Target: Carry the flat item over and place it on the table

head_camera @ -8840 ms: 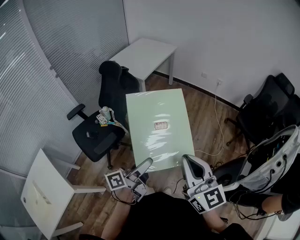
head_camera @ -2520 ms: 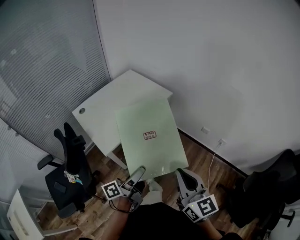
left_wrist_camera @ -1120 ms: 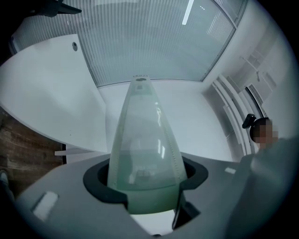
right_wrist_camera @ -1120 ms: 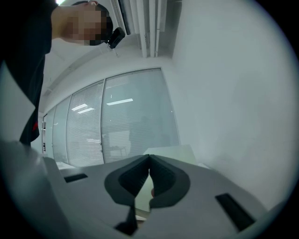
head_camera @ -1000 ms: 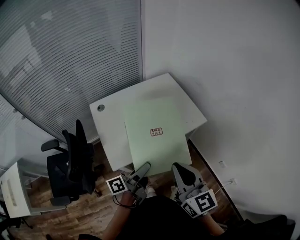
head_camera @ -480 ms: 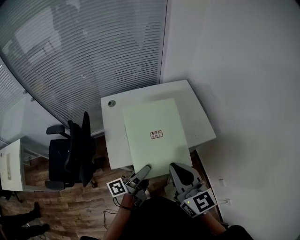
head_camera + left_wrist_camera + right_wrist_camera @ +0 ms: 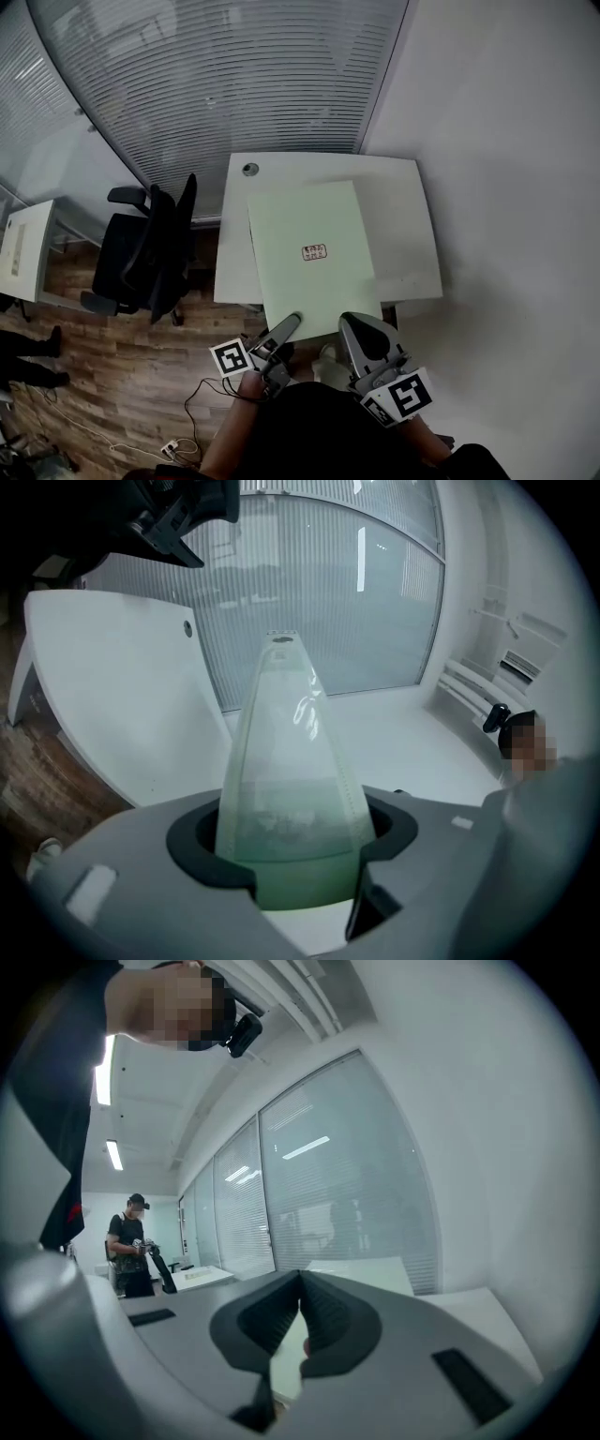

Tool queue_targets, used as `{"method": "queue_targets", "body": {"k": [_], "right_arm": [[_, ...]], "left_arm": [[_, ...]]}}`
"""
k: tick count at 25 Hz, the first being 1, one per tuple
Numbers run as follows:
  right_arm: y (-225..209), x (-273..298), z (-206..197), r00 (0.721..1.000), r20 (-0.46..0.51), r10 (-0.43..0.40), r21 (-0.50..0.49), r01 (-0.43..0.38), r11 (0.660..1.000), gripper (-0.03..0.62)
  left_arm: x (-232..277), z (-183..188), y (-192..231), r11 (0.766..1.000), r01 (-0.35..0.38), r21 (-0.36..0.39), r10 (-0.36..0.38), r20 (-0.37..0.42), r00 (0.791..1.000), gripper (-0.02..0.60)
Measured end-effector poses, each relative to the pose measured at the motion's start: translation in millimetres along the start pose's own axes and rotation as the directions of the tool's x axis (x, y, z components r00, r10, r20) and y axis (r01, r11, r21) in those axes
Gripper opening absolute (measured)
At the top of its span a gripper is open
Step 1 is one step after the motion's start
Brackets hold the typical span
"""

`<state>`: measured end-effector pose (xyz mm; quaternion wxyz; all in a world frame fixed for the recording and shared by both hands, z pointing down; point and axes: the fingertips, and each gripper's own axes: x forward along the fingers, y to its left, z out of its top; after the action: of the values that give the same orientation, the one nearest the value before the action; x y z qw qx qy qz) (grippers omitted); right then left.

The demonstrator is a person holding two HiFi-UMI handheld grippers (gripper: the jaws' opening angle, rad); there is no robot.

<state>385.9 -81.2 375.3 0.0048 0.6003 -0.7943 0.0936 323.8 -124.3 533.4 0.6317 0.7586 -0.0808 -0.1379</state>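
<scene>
At the left edge of the head view a small white desk [image 7: 23, 248] stands well apart from a black office chair [image 7: 141, 253], which sits just left of the white table [image 7: 412, 234] in the middle of the frame. Over that table lies the flat green panel [image 7: 314, 234], a small label [image 7: 316, 252] at its centre. Its far end is over the tabletop and its near edge overhangs the table's near side; whether it touches the top cannot be told. At the lower centre the left gripper [image 7: 291, 323] is clamped on the panel's near edge, and in the left gripper view the green sheet fills the gap between the dark pads. To its right, the right gripper [image 7: 361, 328] pinches the same edge, its pads nearly meeting on a pale sliver. A plain white wall [image 7: 506, 141] fills the right.
</scene>
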Motion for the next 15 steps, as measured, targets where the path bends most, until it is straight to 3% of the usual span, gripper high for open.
{"method": "queue_targets", "body": {"k": [6,15], "right_arm": [[0.7,5.1,3.9,0.985,-0.011,0.170,0.009,-0.170,0.985,0.000],[4.1,3.0,-14.2,0.935,-0.048,0.350,0.011,-0.350,0.937,0.000]], "left_arm": [[-7.4,-10.2,5.5,0.998,-0.058,0.017,0.056,0.108,0.993,0.287],[-16.7,-35.1,29.3,0.996,-0.085,-0.010,0.085,0.248,0.965,0.287]]}}
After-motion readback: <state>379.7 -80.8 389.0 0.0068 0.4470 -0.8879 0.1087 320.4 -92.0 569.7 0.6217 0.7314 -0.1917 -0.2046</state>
